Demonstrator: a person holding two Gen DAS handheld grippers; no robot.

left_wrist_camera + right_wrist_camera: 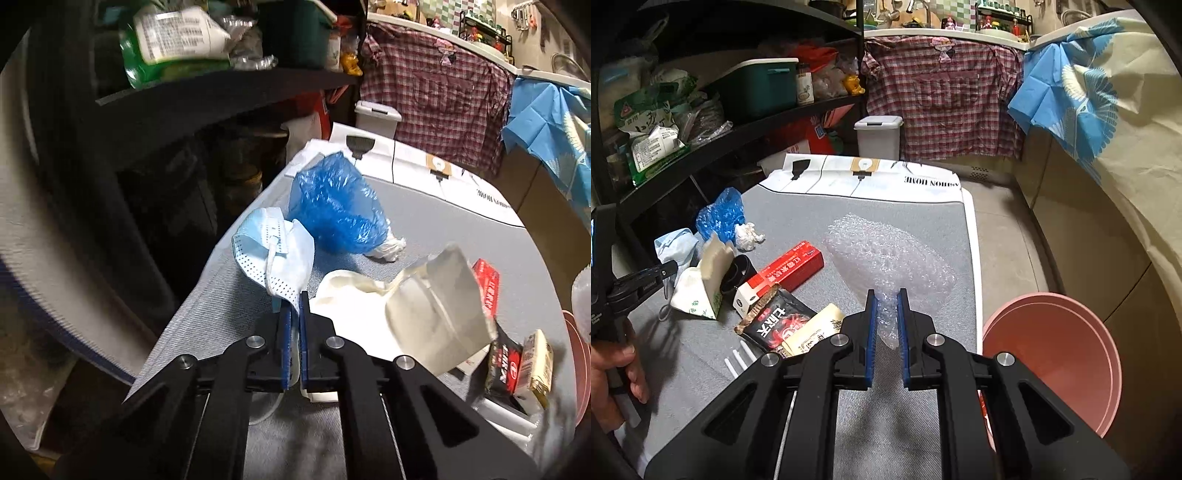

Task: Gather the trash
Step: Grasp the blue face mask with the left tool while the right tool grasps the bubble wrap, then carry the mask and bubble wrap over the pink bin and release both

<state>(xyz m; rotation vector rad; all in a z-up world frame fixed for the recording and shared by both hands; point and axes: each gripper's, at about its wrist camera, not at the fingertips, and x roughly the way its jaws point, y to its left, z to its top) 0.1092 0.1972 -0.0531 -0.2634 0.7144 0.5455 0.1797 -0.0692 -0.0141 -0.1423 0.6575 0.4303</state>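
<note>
My left gripper (294, 301) is shut on a light blue face mask (275, 251) and holds it above the grey table mat (443, 218). My right gripper (886, 295) is shut on a sheet of clear bubble wrap (886, 254), lifted over the mat's right side. On the mat lie a blue plastic bag (332, 203), a crumpled white tissue (748, 236), a torn white carton (424, 314), a red box (792, 269), a black-red snack wrapper (779, 325) and a beige packet (816, 332).
A pink basin (1056, 358) stands on the floor right of the table. A grey lidded bin (878, 136) stands behind the table. Black shelves (738, 129) with bags and boxes run along the left. A plaid shirt (945, 96) hangs at the back.
</note>
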